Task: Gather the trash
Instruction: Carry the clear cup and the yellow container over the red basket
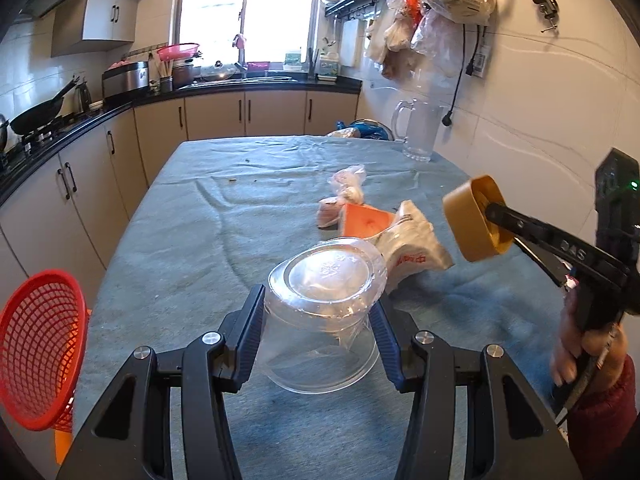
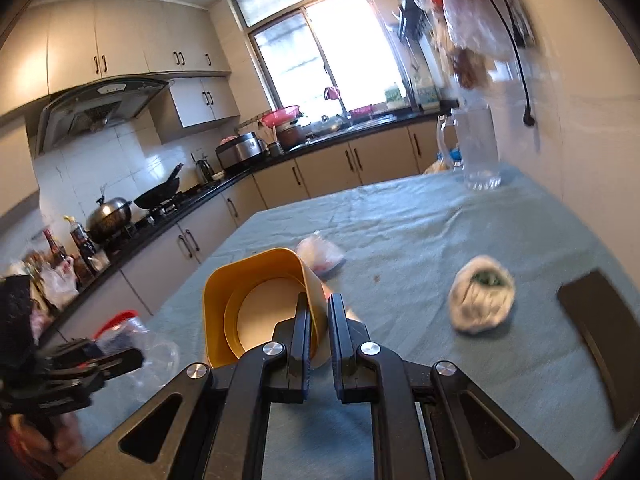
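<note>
Left wrist view: left gripper (image 1: 318, 326) clamped on a clear plastic container (image 1: 322, 316), blue pads pressing both its sides, container tilted with its base facing away from the camera. It sits low over the grey-blue tablecloth (image 1: 192, 240); can't tell whether it touches. Just beyond the fingertips: a printed crumpled plastic bag (image 1: 412, 246), an orange wrapper (image 1: 366, 222) touching it, and a small knotted bag (image 1: 348, 188) further out. Red mesh basket (image 1: 40, 354) well to the left, off the table edge. To the right, right gripper (image 1: 494, 214) comes in from the side, held by a hand (image 1: 580, 344) with a dark red sleeve, pinching the wall of a yellow tub (image 1: 474, 220) held up off the table. Clear glass mug (image 1: 420, 130) at the far end.

Right wrist view: right gripper (image 2: 319, 330) closed on the yellow tub (image 2: 256, 300), one finger inside the rim, one outside, open mouth facing the camera. Right of the fingers, apart: a white crumpled wad (image 2: 482, 294) with something dark green inside. Ahead, past the tub: a small plastic bag (image 2: 322, 256). Dark flat object (image 2: 604, 340) near the right edge, blurred. Left gripper (image 2: 120, 360) low at left with the clear container (image 2: 154, 354).
</note>
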A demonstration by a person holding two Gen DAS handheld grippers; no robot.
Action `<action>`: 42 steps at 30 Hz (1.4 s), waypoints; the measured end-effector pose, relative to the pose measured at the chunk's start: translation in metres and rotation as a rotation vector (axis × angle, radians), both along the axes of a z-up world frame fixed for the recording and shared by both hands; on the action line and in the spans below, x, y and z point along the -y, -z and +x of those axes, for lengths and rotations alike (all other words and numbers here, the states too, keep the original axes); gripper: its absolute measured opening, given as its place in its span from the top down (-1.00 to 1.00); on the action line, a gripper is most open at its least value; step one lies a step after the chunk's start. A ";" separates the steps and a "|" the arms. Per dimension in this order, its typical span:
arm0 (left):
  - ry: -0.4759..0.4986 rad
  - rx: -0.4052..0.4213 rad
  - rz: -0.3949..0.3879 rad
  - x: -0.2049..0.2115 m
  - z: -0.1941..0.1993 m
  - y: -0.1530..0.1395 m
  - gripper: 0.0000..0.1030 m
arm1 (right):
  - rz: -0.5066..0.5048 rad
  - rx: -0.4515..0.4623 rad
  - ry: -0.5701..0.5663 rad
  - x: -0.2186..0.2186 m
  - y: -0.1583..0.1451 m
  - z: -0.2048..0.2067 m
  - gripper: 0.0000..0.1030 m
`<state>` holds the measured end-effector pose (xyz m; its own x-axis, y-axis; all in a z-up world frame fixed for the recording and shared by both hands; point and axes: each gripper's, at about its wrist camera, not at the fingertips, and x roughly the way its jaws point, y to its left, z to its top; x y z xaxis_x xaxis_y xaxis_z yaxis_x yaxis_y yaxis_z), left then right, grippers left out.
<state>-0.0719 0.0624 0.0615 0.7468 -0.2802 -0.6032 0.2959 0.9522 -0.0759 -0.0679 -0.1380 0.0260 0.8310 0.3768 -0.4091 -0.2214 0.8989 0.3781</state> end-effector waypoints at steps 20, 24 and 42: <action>-0.109 0.010 0.010 -0.052 -0.012 0.006 0.03 | -0.025 -0.036 -0.146 -0.075 -0.010 -0.013 0.82; -0.124 0.012 0.001 -0.062 -0.013 0.006 0.03 | -0.035 -0.036 -0.161 -0.086 -0.011 -0.013 0.82; -0.201 0.033 -0.053 -0.109 -0.023 -0.002 0.03 | -0.062 -0.040 -0.252 -0.139 -0.024 -0.008 0.82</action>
<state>-0.0945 0.1718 0.0631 0.8098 -0.1540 -0.5662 0.1034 0.9873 -0.1207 -0.0763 0.0007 0.0500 0.6968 0.5433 -0.4684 -0.4274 0.8388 0.3373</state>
